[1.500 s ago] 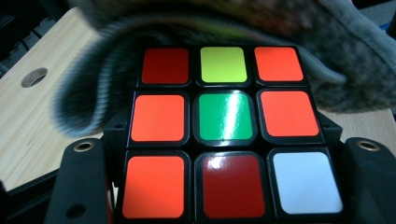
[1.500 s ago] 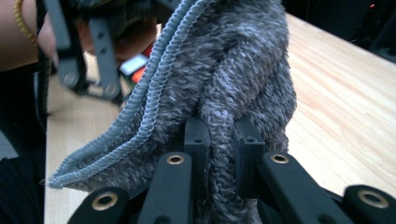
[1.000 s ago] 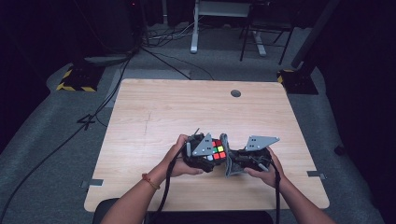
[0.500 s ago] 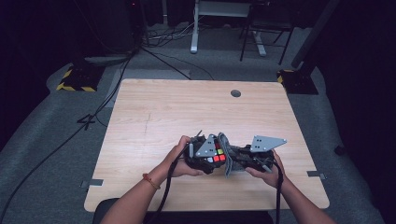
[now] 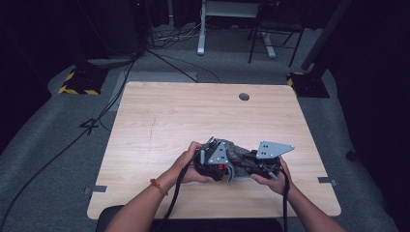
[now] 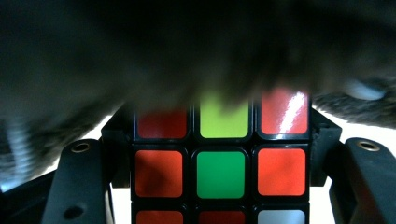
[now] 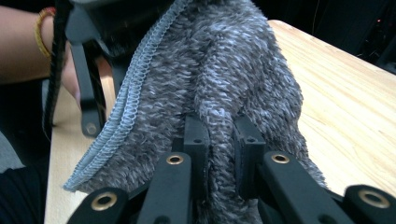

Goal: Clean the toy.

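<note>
Near the middle of the worktop's (image 5: pixel 159 121) front edge, the left gripper (image 5: pixel 212 162) has its fingers (image 6: pixel 79 186) clamped on a puzzle cube (image 6: pixel 220 173), while the right gripper (image 7: pixel 219 154) pinches a fold of grey fuzzy cloth (image 7: pixel 224 79) and drapes it over the cube's top. The step in hand looks like wiping or covering the cube. Next, the right hand needs to draw the cloth across the faces while the left holds steady.

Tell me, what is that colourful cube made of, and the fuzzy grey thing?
The cube looks like hard black plastic with glossy coloured squares; one red square shows a bright glare. The grey cloth looks like soft, fluffy microfibre or fleece, judging by its shaggy pile and stitched edge. The table looks like pale wood, perhaps laminate.
</note>
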The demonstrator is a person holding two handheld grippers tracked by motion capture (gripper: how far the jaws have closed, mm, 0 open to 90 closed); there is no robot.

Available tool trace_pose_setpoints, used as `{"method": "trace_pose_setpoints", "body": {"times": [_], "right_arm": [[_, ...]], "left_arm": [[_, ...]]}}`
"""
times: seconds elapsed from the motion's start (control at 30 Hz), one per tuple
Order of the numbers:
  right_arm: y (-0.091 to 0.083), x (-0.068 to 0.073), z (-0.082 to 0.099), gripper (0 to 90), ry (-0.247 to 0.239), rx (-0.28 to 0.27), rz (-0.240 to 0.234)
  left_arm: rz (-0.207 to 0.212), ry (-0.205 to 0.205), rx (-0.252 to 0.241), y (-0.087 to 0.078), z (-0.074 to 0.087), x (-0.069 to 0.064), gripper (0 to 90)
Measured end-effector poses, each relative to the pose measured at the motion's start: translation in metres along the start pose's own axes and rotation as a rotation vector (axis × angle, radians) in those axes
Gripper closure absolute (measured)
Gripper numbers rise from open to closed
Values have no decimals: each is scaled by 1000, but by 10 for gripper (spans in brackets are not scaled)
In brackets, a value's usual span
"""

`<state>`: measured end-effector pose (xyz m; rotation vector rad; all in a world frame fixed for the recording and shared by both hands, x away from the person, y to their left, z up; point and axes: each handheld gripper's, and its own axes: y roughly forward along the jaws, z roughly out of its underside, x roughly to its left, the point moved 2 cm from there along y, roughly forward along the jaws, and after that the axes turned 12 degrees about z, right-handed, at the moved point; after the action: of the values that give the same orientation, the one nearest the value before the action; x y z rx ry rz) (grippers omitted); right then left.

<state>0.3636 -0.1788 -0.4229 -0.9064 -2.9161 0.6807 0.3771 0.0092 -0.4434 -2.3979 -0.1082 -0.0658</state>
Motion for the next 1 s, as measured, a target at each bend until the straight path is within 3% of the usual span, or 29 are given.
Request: {"method": "trace_pose_setpoints", "body": {"times": [0.2,0.33,0.4,0.5,0.57,0.7,0.77,1.0], "right_arm": [[-1,-4,4,789,-32,37,41],[6,-15,18,789,-33,128,67],[11,-22,26,788,-1,173,56],[12,-22,27,788,13,168,41],[10,-20,24,788,7,143,43],[2,-16,14,788,45,64,-10],[0,-11,11,788,22,52,-20],[-2,-2,1,789,-13,37,7]], "left_arm": [[-9,8,-12,-5,-3,0,332],[-15,1,-39,-13,-3,2,332],[-21,-7,-67,-18,-3,3,333],[-19,-13,-90,-24,-4,3,333],[-26,-3,-68,-22,-3,2,333],[-35,9,-26,-12,-3,-1,332],[-42,31,-3,-8,-4,-4,331],[-57,13,26,0,-5,-1,330]]}}
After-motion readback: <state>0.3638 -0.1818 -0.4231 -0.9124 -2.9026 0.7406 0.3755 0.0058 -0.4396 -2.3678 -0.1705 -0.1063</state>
